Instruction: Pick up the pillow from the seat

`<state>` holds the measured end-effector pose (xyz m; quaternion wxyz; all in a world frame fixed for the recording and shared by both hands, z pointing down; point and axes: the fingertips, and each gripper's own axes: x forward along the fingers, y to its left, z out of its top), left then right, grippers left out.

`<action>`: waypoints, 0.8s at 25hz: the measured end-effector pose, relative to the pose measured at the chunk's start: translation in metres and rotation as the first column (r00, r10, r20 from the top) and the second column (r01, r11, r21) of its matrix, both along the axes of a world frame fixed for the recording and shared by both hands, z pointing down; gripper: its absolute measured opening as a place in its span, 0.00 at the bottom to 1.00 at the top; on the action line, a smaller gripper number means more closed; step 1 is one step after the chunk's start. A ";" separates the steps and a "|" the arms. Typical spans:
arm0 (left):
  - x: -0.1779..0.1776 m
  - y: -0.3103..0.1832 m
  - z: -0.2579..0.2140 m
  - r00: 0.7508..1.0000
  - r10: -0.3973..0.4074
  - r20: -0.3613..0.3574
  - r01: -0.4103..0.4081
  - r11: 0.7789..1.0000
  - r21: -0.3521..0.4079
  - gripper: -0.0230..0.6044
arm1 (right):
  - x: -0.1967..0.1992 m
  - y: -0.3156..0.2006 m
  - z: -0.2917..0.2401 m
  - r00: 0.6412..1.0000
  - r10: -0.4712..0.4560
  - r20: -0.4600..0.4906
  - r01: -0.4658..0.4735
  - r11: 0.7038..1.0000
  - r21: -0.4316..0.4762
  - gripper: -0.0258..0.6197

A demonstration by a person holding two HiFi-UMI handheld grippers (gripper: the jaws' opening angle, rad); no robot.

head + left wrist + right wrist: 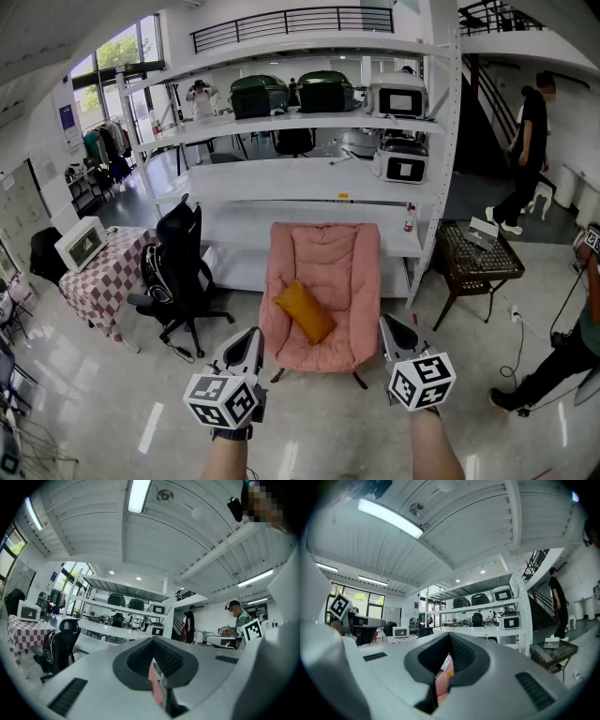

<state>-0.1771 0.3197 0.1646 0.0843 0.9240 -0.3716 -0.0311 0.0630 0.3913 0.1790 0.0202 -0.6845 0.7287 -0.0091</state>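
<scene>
Grey L claw (pixel 251 337) closed, empty; R claw (pixel 388 325) likewise; pillow (pixel 305 311) on pink seat (pixel 328 251).

My left gripper (pixel 153 645): jaws together, nothing clamped. A strip of pink seat (pixel 156 682) shows through the slit between them. The rack (pixel 123 607) stands straight beyond the jaws. Left of the rack: black office chair (pixel 60 645), then checkered table (pixel 19 631). Right of the rack: a person (pixel 190 624), standing.

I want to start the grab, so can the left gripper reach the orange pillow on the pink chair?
Probably yes. Nothing stands between the left gripper and the pillow, which lies uncovered on the pink chair. The gripper is shut and short of the chair, so it must advance and open.
</scene>
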 end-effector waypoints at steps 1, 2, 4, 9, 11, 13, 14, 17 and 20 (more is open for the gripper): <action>0.001 0.002 0.000 1.000 0.000 0.001 0.000 1.000 0.000 0.04 | 0.001 0.001 0.000 1.000 -0.001 -0.001 0.001 1.000 0.000 0.04; 0.002 0.003 0.000 1.000 -0.001 0.001 0.001 1.000 -0.001 0.04 | 0.002 0.003 0.000 1.000 -0.002 -0.002 0.002 1.000 -0.001 0.04; 0.005 0.006 0.000 1.000 -0.002 0.004 0.002 1.000 -0.001 0.04 | 0.004 0.005 0.000 1.000 -0.003 -0.004 0.003 1.000 -0.002 0.04; 0.015 0.009 0.002 1.000 -0.014 0.008 0.014 1.000 -0.004 0.04 | 0.012 0.009 -0.001 1.000 -0.014 0.021 0.014 1.000 0.011 0.04; 0.018 0.011 0.004 1.000 -0.019 0.007 0.019 1.000 -0.006 0.04 | 0.014 0.012 -0.001 0.999 -0.018 0.032 0.017 1.000 0.020 0.04; 0.021 0.013 0.004 1.000 -0.021 0.009 0.021 1.000 -0.004 0.04 | 0.016 0.014 -0.001 0.999 -0.021 0.032 0.021 0.999 0.026 0.04; 0.024 0.014 0.004 1.000 -0.022 0.010 0.022 1.000 -0.003 0.04 | 0.018 0.015 -0.002 0.999 -0.024 0.030 0.023 0.999 0.030 0.04; 0.033 0.017 0.002 1.000 -0.029 0.012 0.029 1.000 0.001 0.04 | 0.026 0.018 -0.004 0.999 -0.036 0.026 0.035 0.999 0.034 0.04; 0.040 0.020 0.003 0.999 -0.050 0.010 0.050 0.999 0.005 0.04 | 0.033 0.020 0.001 0.999 -0.045 0.024 0.044 0.999 0.030 0.04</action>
